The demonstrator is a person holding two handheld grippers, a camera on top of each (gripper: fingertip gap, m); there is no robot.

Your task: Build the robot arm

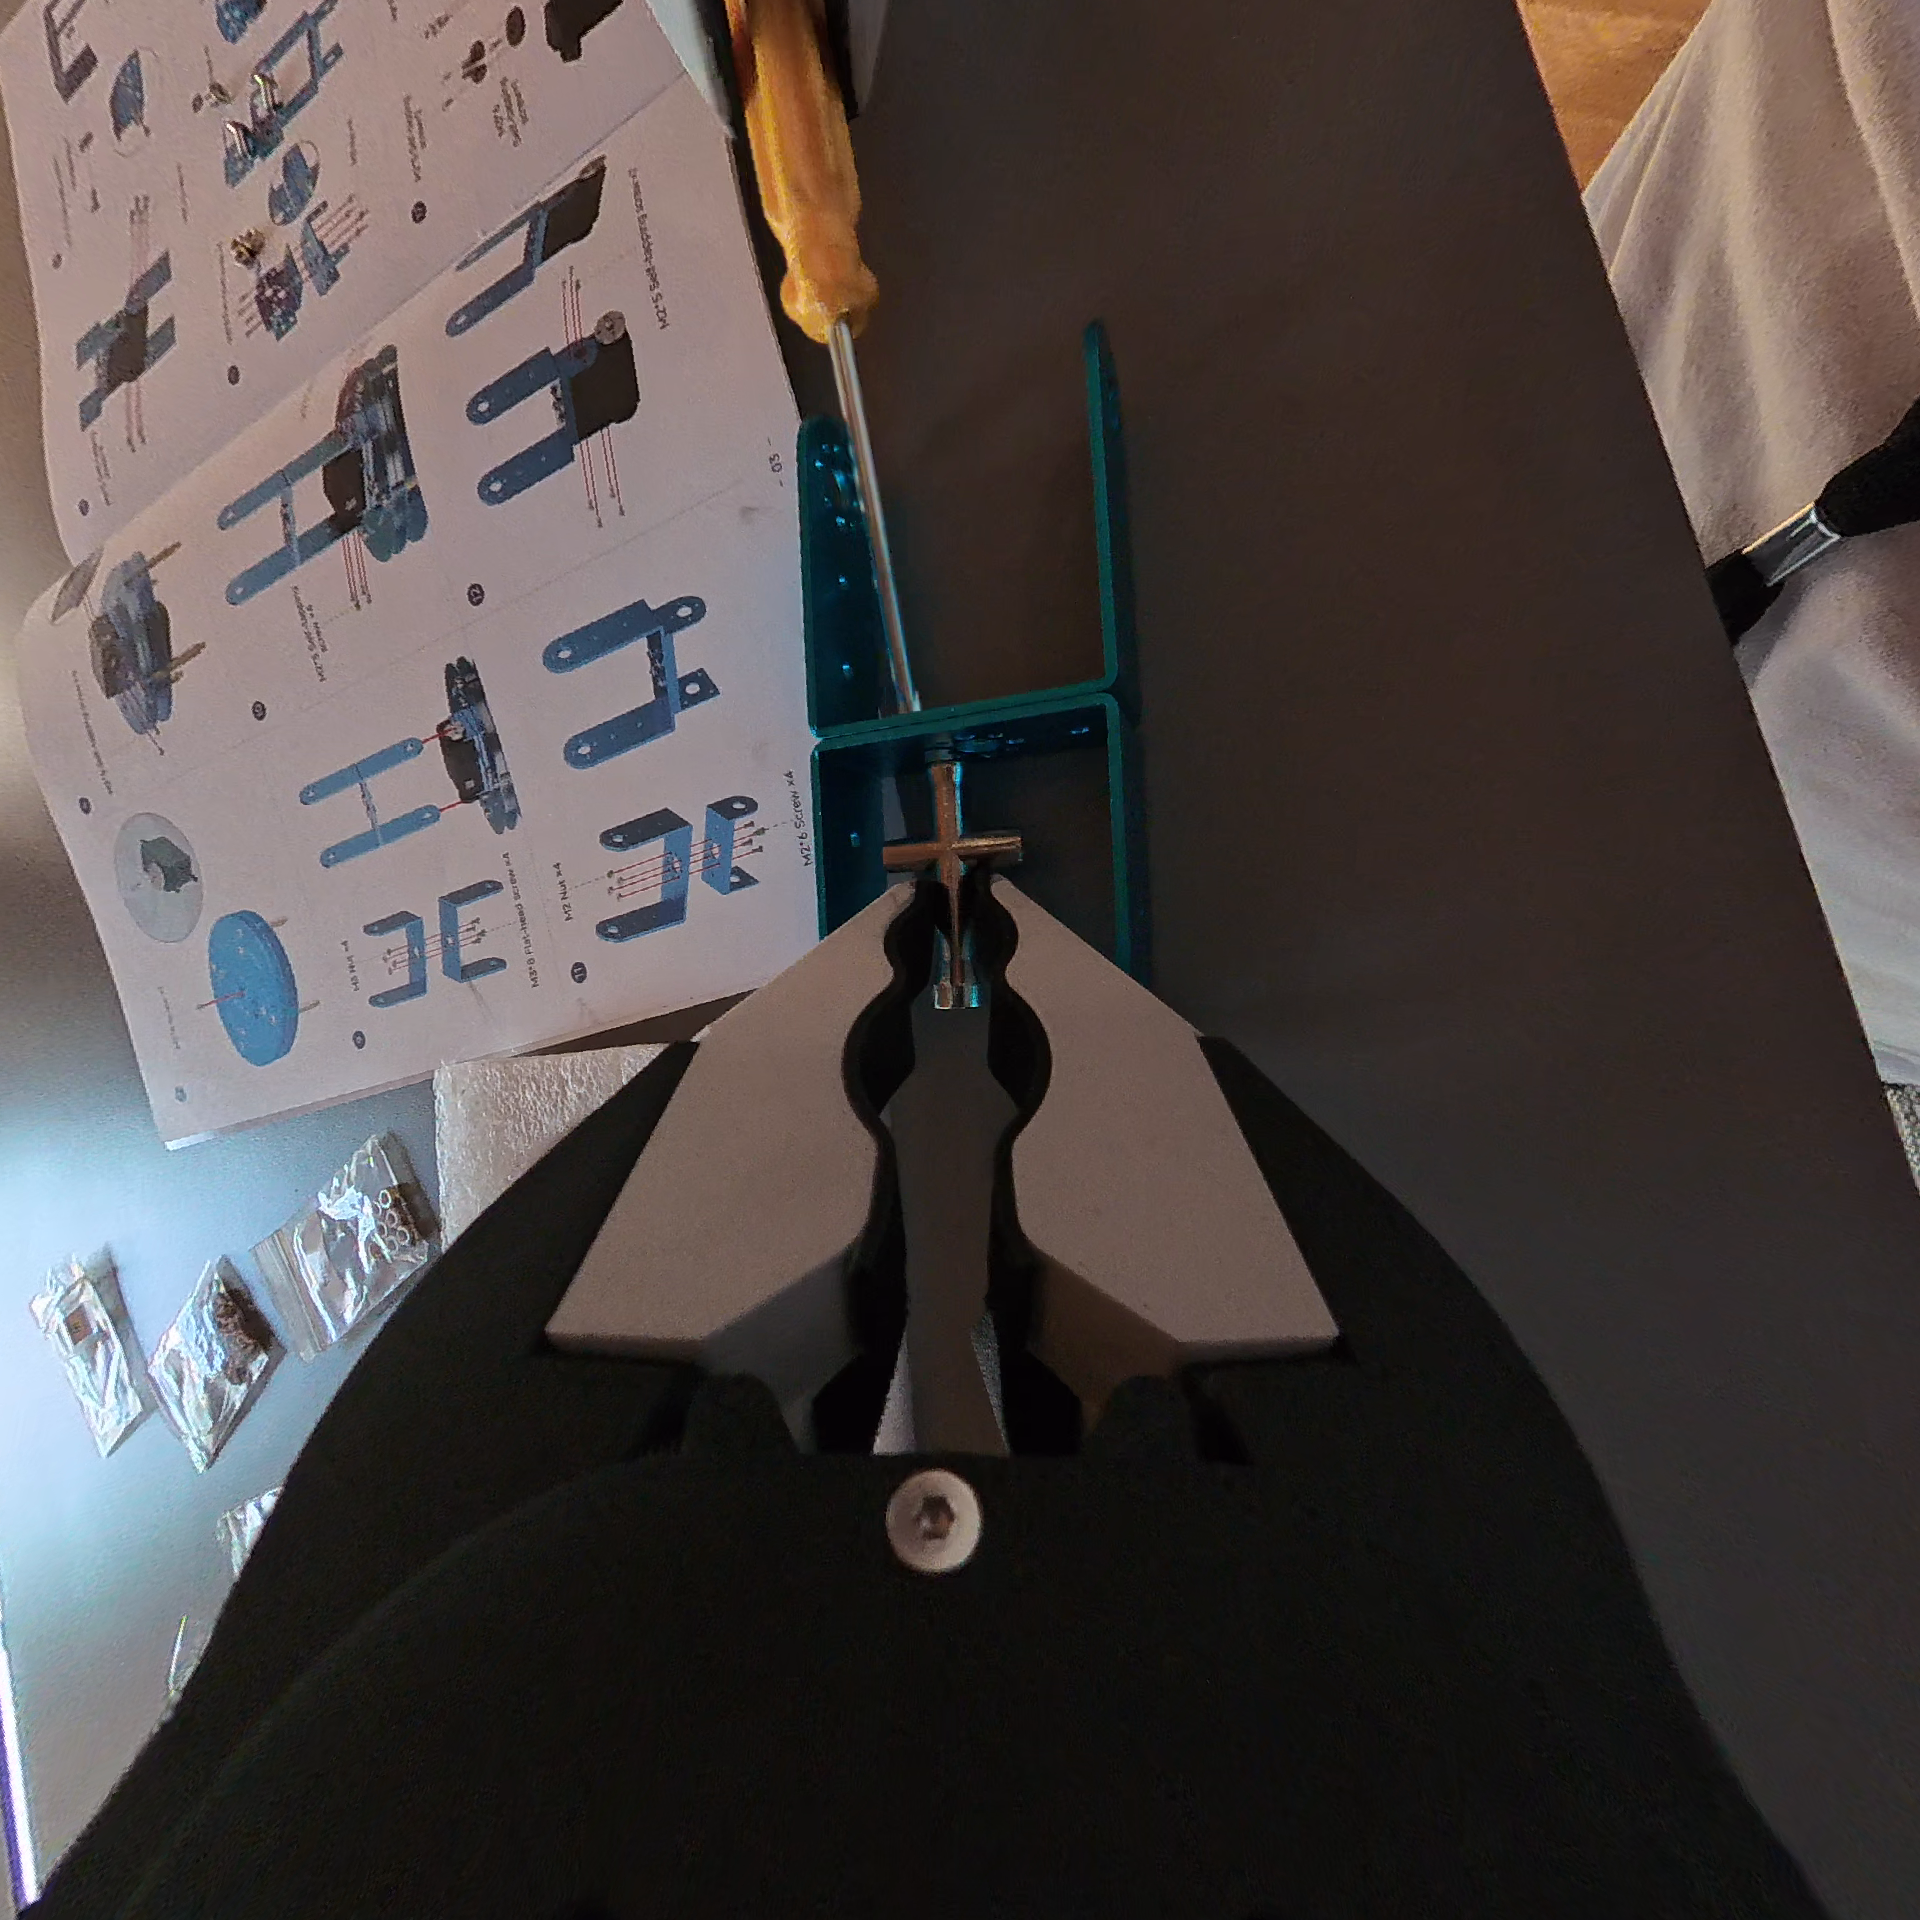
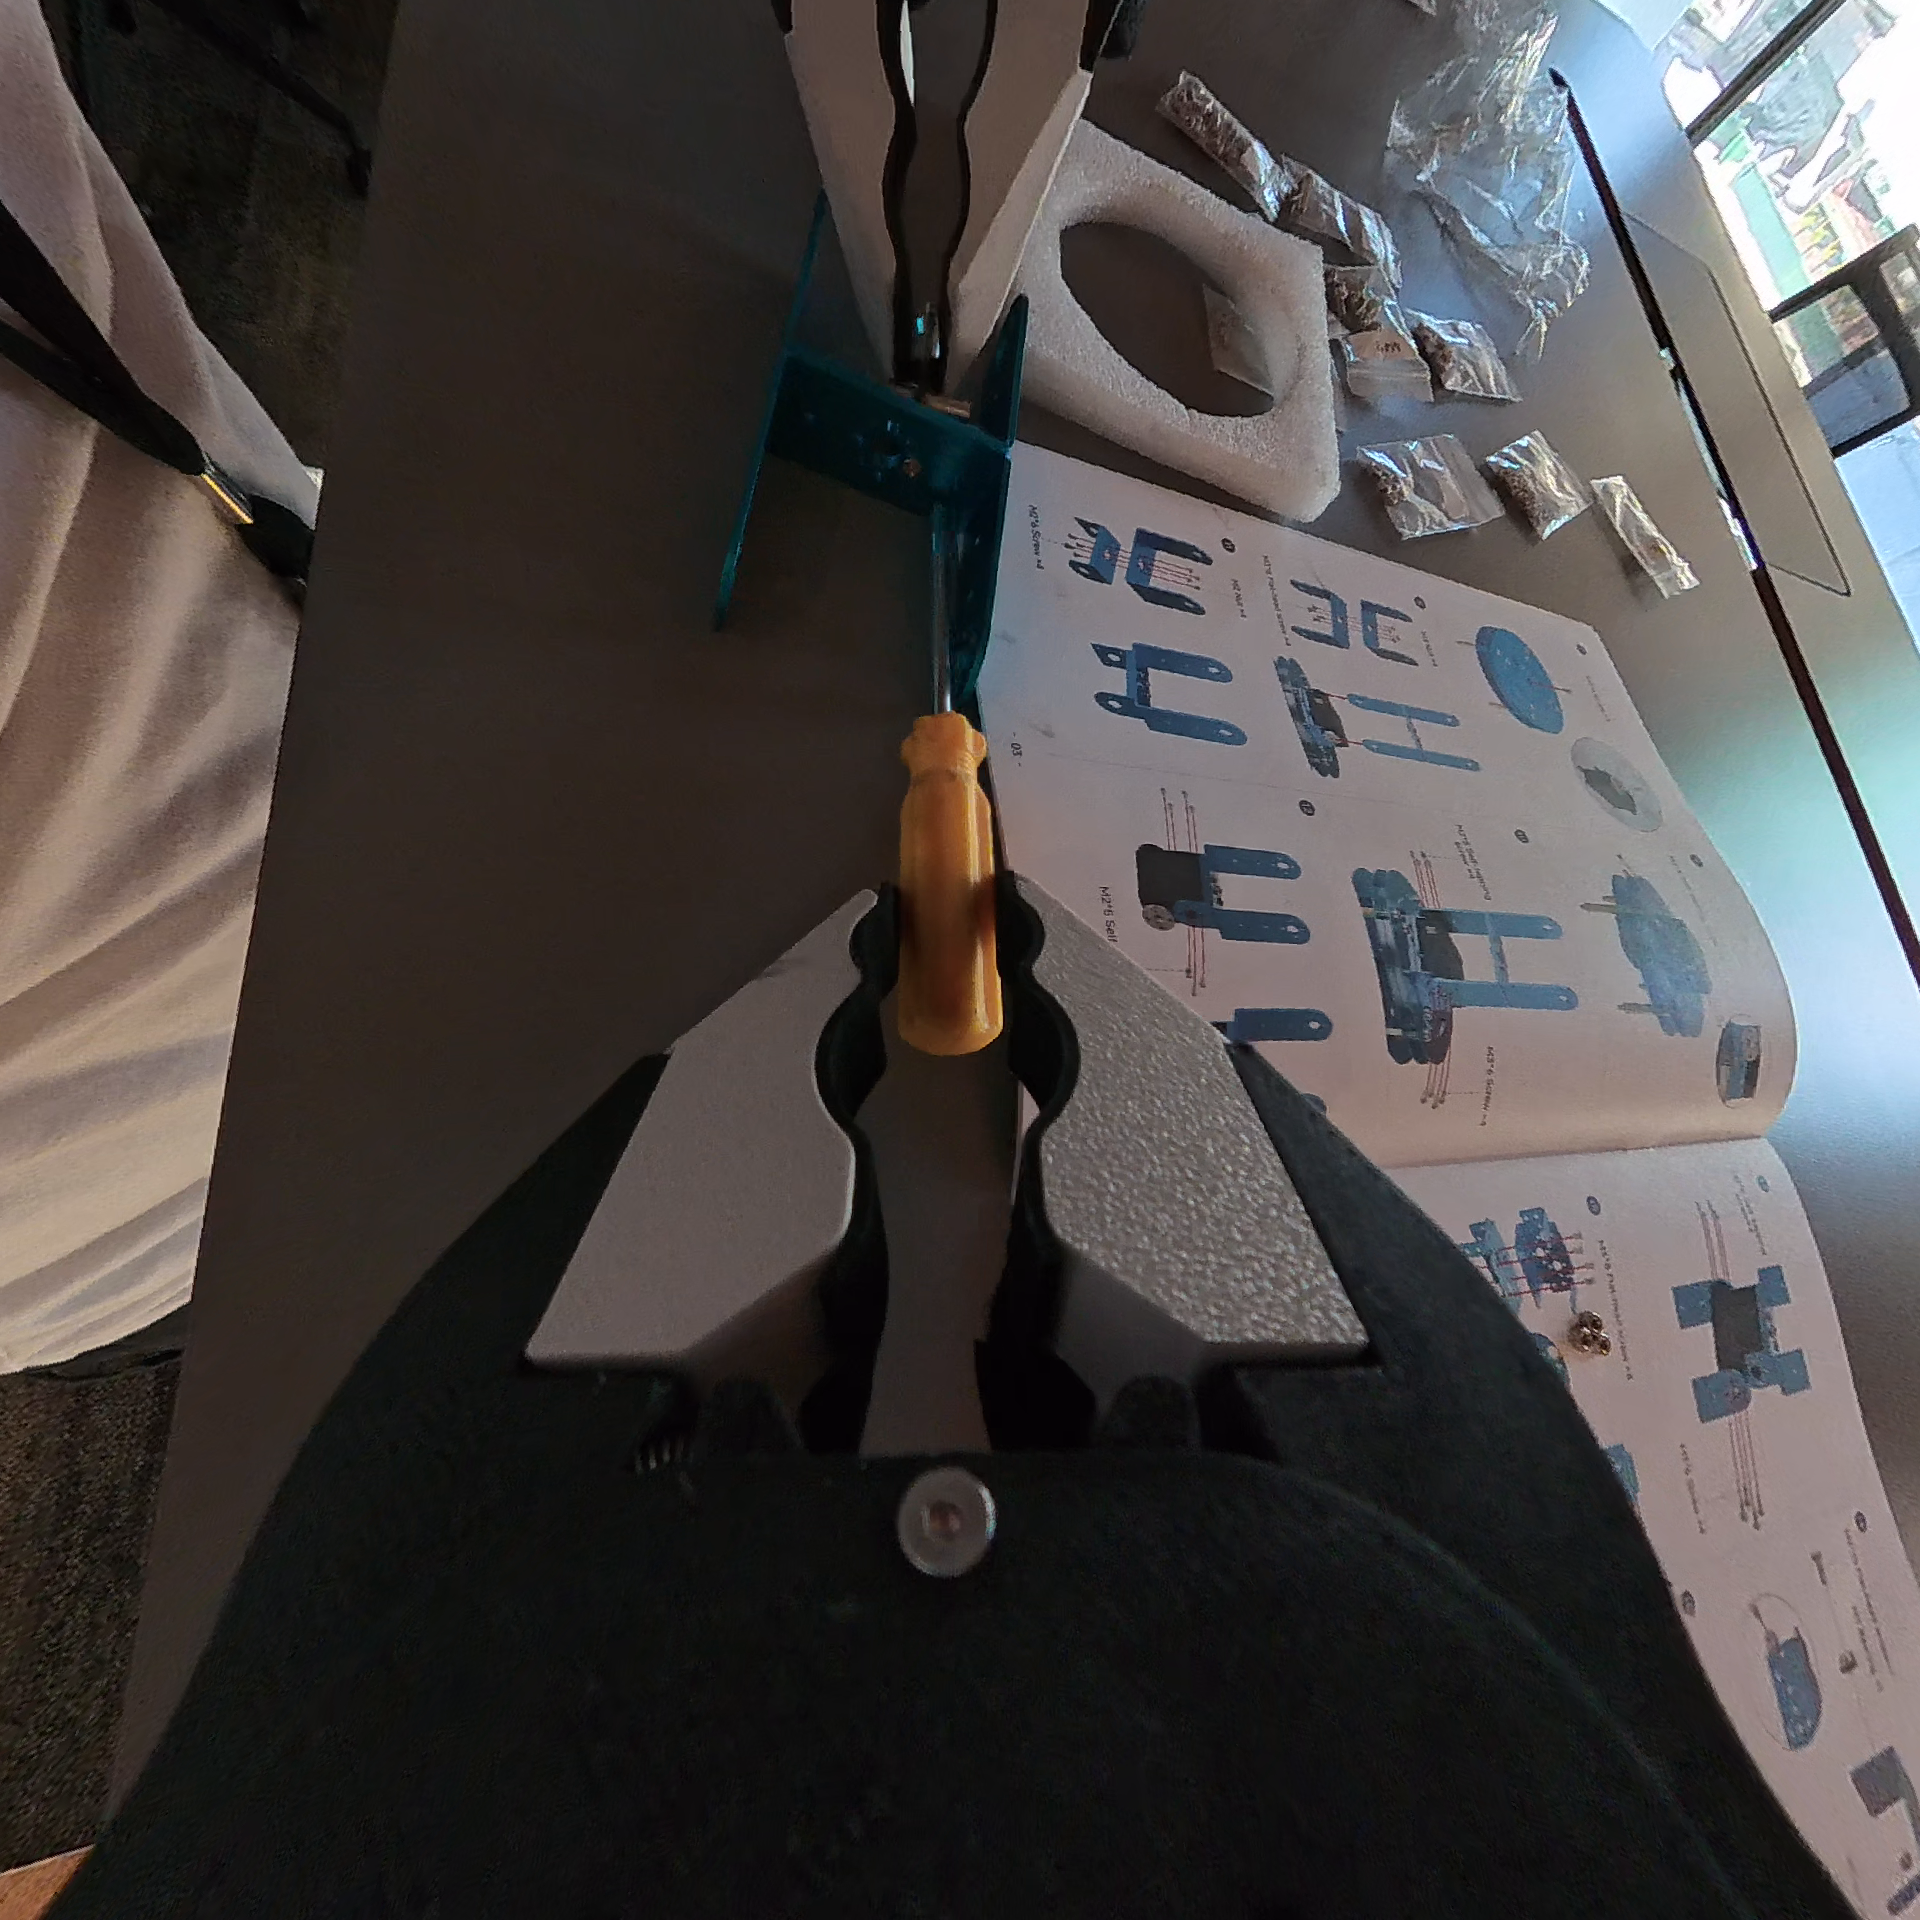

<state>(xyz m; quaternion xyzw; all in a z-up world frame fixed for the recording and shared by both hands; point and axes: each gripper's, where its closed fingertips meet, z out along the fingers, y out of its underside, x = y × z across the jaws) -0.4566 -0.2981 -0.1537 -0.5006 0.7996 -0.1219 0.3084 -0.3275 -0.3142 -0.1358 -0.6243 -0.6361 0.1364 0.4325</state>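
Observation:
My left gripper [image 1: 951,899] is shut on a small silver cross-shaped wrench [image 1: 951,847], its far end pressed into the joined middle of two teal metal U-brackets [image 1: 977,727] on the dark table. My right gripper [image 2: 943,909] is shut on the yellow handle of a screwdriver [image 2: 945,883]; its shaft [image 2: 940,623] runs to the brackets' middle plate [image 2: 894,447] from the opposite side. The screwdriver also shows in the left wrist view [image 1: 810,197], and the left gripper shows across the brackets in the right wrist view [image 2: 928,312].
An open instruction booklet [image 1: 395,540] lies beside the brackets, also in the right wrist view [image 2: 1403,831]. A white foam block with a hole [image 2: 1184,312] and several small bags of hardware [image 2: 1444,488] lie beyond it. White cloth [image 2: 114,727] hangs past the table edge. One gripper's finger ends stand about 15 cm off the other's.

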